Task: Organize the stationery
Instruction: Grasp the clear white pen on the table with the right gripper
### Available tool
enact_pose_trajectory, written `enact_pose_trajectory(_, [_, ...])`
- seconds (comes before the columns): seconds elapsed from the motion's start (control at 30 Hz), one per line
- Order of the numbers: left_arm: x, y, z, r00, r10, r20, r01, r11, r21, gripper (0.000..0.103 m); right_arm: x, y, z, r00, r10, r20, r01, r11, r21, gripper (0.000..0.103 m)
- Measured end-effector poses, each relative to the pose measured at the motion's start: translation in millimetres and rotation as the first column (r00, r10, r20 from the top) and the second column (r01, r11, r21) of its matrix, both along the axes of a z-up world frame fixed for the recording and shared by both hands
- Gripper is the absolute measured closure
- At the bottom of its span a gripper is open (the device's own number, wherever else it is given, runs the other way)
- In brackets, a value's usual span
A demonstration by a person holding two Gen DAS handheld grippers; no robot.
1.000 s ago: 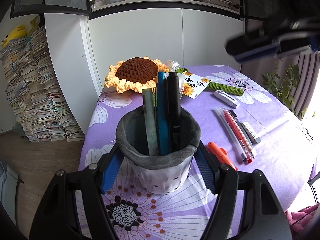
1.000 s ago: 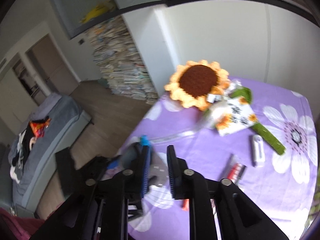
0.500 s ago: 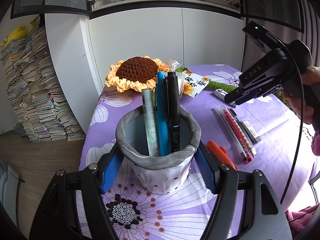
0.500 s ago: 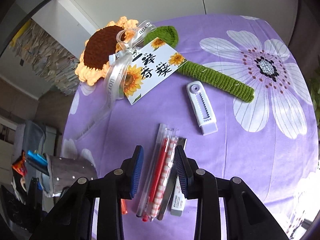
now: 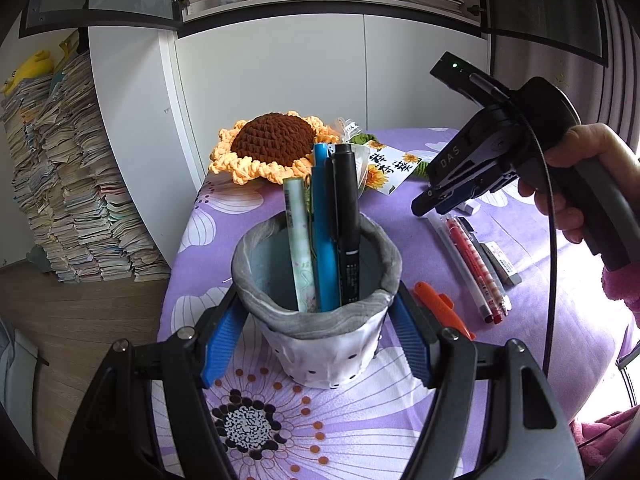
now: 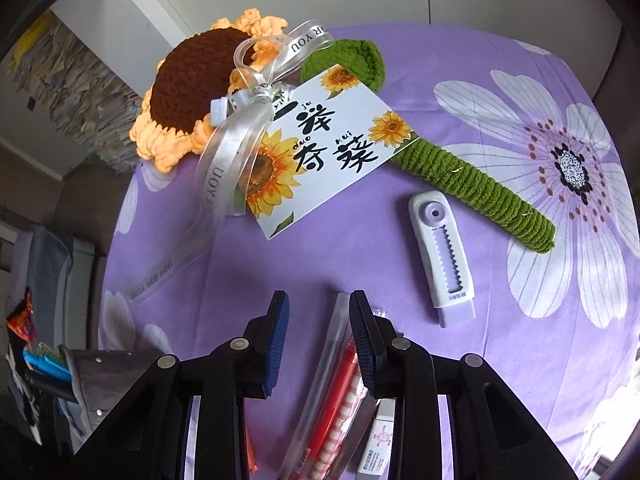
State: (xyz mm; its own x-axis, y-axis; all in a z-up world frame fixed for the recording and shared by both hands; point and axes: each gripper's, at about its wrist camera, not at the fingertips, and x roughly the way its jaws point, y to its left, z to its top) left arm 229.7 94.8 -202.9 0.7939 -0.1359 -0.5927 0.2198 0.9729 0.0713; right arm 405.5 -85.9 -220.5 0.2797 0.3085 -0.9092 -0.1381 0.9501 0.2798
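Swinging down over the loose clear and red pens (image 6: 340,376), the right gripper (image 6: 316,344) is hovering, fingers spread and just widened, nothing pinched; the left gripper (image 5: 316,340) is clamping the grey fabric pen pot (image 5: 320,312), three pens (image 5: 324,224) inside, several left on the purple floral worktop (image 6: 500,280).

- One grey pen pot (image 5: 316,292), with three pens standing in it (image 5: 324,232).
- Three pens lying side by side on the surface (image 5: 472,264).
- One orange pen (image 5: 442,308) lying apart from them.
- One eraser (image 5: 502,262).
- One white slide-out cutter (image 6: 442,252).
- One crocheted sunflower (image 6: 188,92), with one printed card (image 6: 324,156) tied to it.
- Two hand-held grippers: left hand-held gripper (image 5: 316,340) and right hand-held gripper (image 6: 318,344).
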Motion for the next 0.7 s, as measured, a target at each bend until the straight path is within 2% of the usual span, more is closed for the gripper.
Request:
enact_pose_trajectory(0.13, [0.2,-0.2,0.0,1.000,-0.001,0.001,0.001,1.000,-0.001,0.034,-1.7,9.2,-3.3,1.000,0.028,-0.007,-0.028,0.999,-0.025,0.069])
enact_pose_trajectory(0.43, [0.0,-0.2,0.3,1.000,-0.001,0.002,0.001,1.000,-0.002,0.034,0.9,19.1,-9.9,0.999,0.003,-0.035,-0.007,0.994,-0.107,0.069])
enact_pose_trajectory(0.47, [0.0,-0.4,0.3,1.000,-0.001,0.003,0.001,1.000,-0.003,0.034,-0.7,23.2,-9.4,1.000,0.012,-0.010,-0.013,0.992,-0.128,0.070])
enact_pose_trajectory(0.5, [0.1,-0.6,0.3,1.000,0.000,0.002,0.000,1.000,-0.004,0.034,-1.5,28.1,-11.7,1.000,0.023,-0.012,-0.024,0.987,-0.159,0.071])
enact_pose_trajectory(0.57, [-0.1,-1.2,0.4,1.000,0.000,0.003,0.000,1.000,-0.004,0.034,-3.5,34.9,-13.3,0.999,0.044,0.005,-0.042,0.981,-0.187,0.086])
enact_pose_trajectory(0.63, [0.0,-1.1,0.4,1.000,0.000,0.003,0.000,1.000,-0.003,0.034,-5.0,41.1,-16.0,0.998,0.063,0.011,-0.060,0.978,-0.200,0.087])
enact_pose_trajectory(0.7, [0.1,-1.1,0.2,1.000,0.000,0.003,0.000,1.000,-0.003,0.034,-6.9,44.0,-18.1,0.997,0.071,0.011,-0.068,0.983,-0.168,0.089])
